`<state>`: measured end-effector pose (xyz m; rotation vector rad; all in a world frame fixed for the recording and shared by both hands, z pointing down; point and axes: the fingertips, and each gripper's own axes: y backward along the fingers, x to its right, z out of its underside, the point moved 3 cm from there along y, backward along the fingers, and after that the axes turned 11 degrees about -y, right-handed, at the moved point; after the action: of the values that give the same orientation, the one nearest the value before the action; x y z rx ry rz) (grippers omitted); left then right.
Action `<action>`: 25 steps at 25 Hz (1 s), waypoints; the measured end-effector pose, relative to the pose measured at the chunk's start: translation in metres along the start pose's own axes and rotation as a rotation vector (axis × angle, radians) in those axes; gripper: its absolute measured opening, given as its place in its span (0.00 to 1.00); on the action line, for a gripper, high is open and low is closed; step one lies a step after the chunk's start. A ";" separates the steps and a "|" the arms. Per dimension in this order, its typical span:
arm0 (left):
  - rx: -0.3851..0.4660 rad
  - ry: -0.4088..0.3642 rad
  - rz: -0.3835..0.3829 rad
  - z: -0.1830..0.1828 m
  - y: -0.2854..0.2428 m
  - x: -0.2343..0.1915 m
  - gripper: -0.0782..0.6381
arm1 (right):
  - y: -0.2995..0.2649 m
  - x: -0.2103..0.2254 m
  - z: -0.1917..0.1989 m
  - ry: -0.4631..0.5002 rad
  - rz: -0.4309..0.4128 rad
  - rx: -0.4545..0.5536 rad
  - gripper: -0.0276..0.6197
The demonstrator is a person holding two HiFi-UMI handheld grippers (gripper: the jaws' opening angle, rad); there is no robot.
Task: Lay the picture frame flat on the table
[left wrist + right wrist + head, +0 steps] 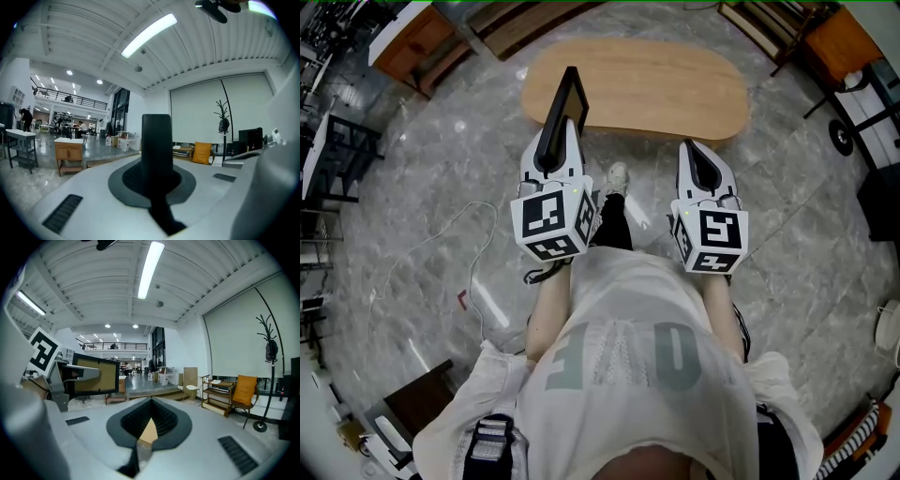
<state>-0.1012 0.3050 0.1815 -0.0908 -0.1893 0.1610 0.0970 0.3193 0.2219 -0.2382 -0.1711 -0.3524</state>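
Grey veined stone floor (441, 187) fills the head view, and a long oval table of light wood (675, 94) stands just ahead of the person's feet. The flat rectangular picture frame with a black border (565, 98) is upright and seen edge-on from above. Its far end shows over the table's near-left rim, but whether it touches the wood cannot be told.

The left gripper (558, 141) is clamped on the frame's near edge. In the left gripper view the frame (157, 140) rises as a narrow dark slab straight out of the left gripper (157, 180), with the ribbed pads pressed against both its sides.

The right gripper (701, 155) hangs beside the left one, well apart from the frame, level with the table's near rim. Its jaws are drawn together on nothing (149, 425), leaving only a sliver through which light wood shows. From the right gripper view the frame (101, 376) sits off to the left, showing a tan panel inside the black border.
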 end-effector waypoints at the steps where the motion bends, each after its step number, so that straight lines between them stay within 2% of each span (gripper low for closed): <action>1: 0.004 -0.003 0.000 -0.001 -0.002 0.001 0.14 | -0.001 0.001 -0.001 0.000 -0.001 0.003 0.05; 14: 0.023 -0.017 0.019 0.001 -0.033 -0.009 0.14 | -0.029 0.004 0.000 0.001 -0.001 0.016 0.05; 25: 0.012 -0.001 0.065 0.012 -0.089 -0.010 0.14 | -0.058 0.024 0.005 -0.001 0.064 -0.013 0.05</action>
<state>-0.0995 0.2165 0.2005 -0.0847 -0.1863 0.2271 0.0978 0.2599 0.2434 -0.2565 -0.1621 -0.2896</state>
